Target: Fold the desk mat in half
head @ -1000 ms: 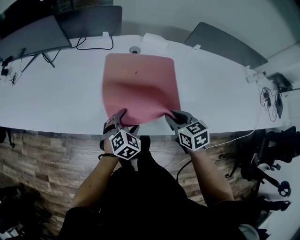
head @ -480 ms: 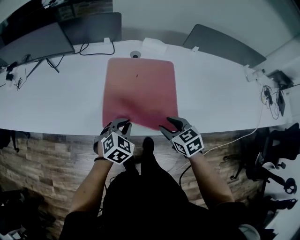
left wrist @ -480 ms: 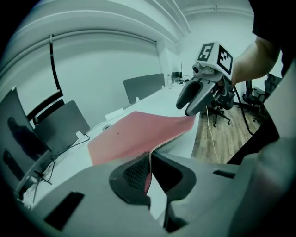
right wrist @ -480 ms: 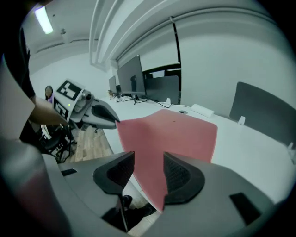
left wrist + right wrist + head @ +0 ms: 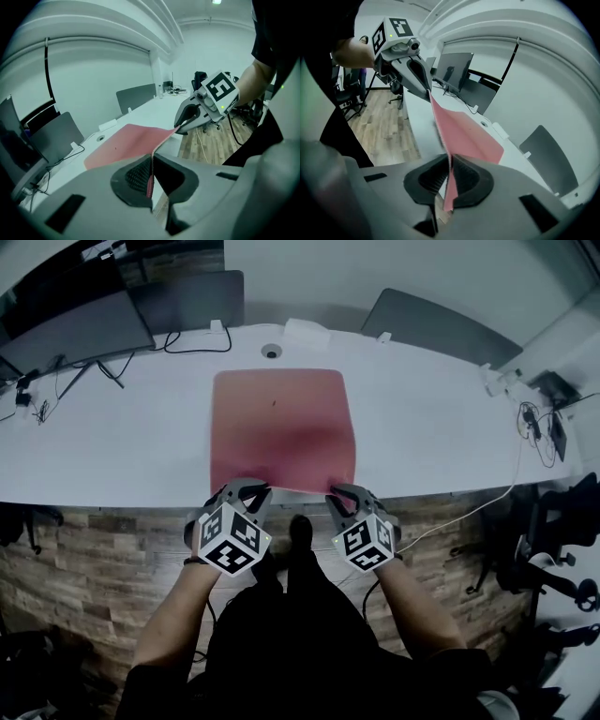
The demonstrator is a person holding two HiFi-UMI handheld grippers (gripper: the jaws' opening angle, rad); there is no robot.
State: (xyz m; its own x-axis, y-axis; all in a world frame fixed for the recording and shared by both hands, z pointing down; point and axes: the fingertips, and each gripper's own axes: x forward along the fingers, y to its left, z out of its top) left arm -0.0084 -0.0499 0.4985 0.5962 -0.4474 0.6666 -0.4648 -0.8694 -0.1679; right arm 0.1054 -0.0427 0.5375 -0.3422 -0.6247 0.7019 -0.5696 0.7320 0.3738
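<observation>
A pink desk mat (image 5: 281, 423) lies lengthwise on the white desk (image 5: 112, 451), its near edge at the desk's front. My left gripper (image 5: 247, 491) is shut on the mat's near left corner, and the thin edge stands pinched between its pads (image 5: 151, 174). My right gripper (image 5: 344, 497) has just been closing, and the near right corner is clamped between its jaws (image 5: 449, 183). From each gripper view the mat (image 5: 124, 146) (image 5: 465, 133) stretches, lifted off the desk, to the other gripper (image 5: 186, 123) (image 5: 423, 88).
Dark monitors (image 5: 89, 326) with cables stand at the back left, and a dark panel (image 5: 441, 326) leans at the back right. Beyond the mat's far edge are a white box (image 5: 306, 332) and a cable grommet (image 5: 272, 351). Office chairs (image 5: 553, 559) stand at the right.
Half a second ago both grippers stood open at the mat's near edge. Now both are shut on its near corners, and that edge is lifted off the desk.
</observation>
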